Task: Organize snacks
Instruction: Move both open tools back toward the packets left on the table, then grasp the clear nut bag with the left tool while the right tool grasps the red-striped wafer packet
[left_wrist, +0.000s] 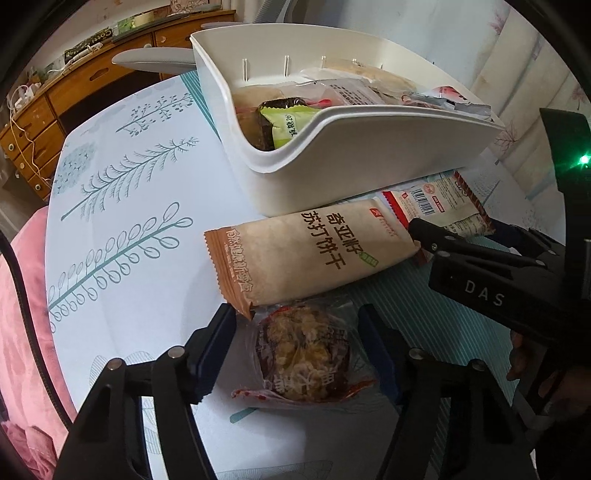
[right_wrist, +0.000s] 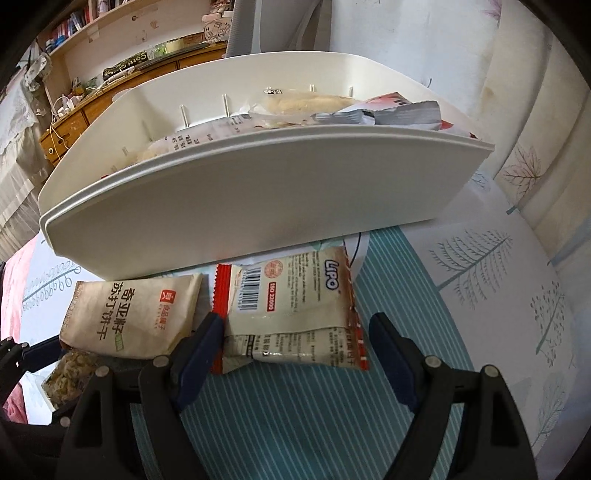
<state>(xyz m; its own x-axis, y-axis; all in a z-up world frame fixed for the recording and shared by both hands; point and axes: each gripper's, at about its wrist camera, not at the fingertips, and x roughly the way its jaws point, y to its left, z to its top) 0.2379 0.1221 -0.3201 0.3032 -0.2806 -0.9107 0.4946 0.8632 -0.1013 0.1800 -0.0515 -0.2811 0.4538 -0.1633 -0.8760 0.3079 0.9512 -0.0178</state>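
Note:
A white snack bin on the table holds several packets; it also shows in the right wrist view. In front of it lie a tan cracker packet, a white-and-red Lipo packet and a clear-wrapped round pastry. My left gripper is open, its fingers either side of the pastry. My right gripper is open around the Lipo packet's near end; it also shows in the left wrist view.
The table has a pale cloth with tree prints and a teal striped band. A wooden drawer unit stands behind. Pink fabric lies off the table's left edge. A curtain hangs at the right.

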